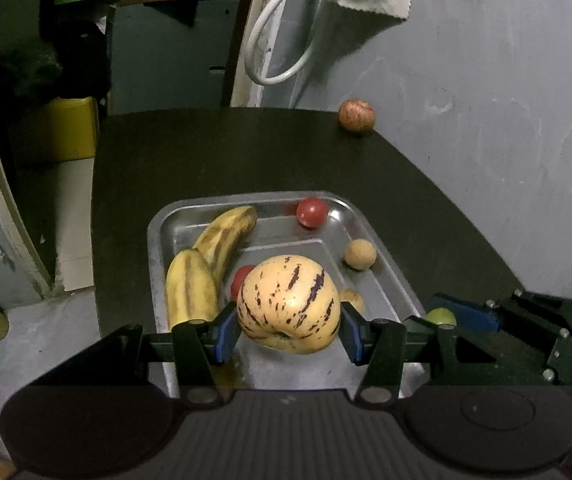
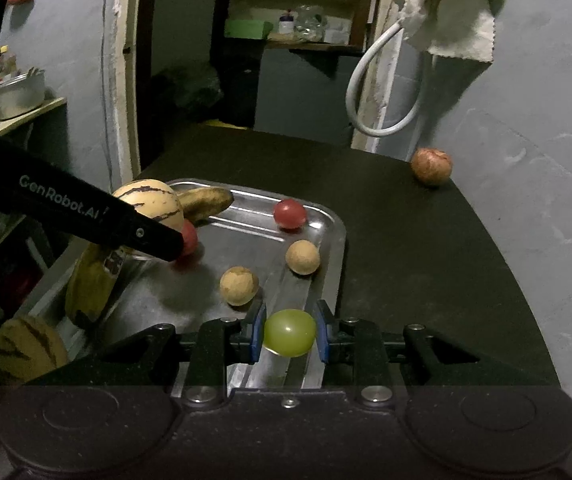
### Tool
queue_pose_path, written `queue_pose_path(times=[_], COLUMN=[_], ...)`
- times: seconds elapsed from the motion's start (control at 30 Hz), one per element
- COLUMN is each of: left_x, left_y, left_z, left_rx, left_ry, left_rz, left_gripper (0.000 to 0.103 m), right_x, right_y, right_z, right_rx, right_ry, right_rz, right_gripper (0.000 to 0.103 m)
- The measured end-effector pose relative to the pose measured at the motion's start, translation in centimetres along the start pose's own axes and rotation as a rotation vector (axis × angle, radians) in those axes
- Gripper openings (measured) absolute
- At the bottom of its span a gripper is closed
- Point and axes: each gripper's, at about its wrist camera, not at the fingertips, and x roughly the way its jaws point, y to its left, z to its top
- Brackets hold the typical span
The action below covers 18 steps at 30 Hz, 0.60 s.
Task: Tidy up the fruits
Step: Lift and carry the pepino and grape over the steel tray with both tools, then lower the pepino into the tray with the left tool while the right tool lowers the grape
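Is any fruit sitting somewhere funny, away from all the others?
Yes. One reddish-brown apple sits alone at the far edge of the dark table, outside the metal tray holding the other fruit. The bananas look old, with brown streaks.

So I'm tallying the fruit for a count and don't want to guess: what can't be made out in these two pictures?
- Red fruit: left wrist view, mostly behind the striped melon; right wrist view, partly behind the left gripper.
- Tan ball: left wrist view, half hidden by the melon.
- Tray near end: hidden by gripper bodies, both views.
- Striped fruit: right wrist view, dark, cut by the gripper body.
- Shelf items: too small.
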Motion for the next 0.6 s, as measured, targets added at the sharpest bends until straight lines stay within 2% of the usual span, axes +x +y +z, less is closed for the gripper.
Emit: queue_pose_path(times=[0.23,0.6], left_x=[0.7,2.1], left_y=[-0.4,-1.3], left_z=[0.1,0.5], left_rx=[0.117,0.236], left_ry=[0.063,0.157], left_rz=[-0.008,-0.018], left_gripper=[0.056,0.056], right_x=[-0.2,-0.6], right_y=[-0.2,-0.2], right_z=[-0.1,-0.6], right_rx=[-0.047,-0.114], right_ry=[0.011,0.074], right_rz=[0.061,0.136], right_gripper=[0.027,0.027])
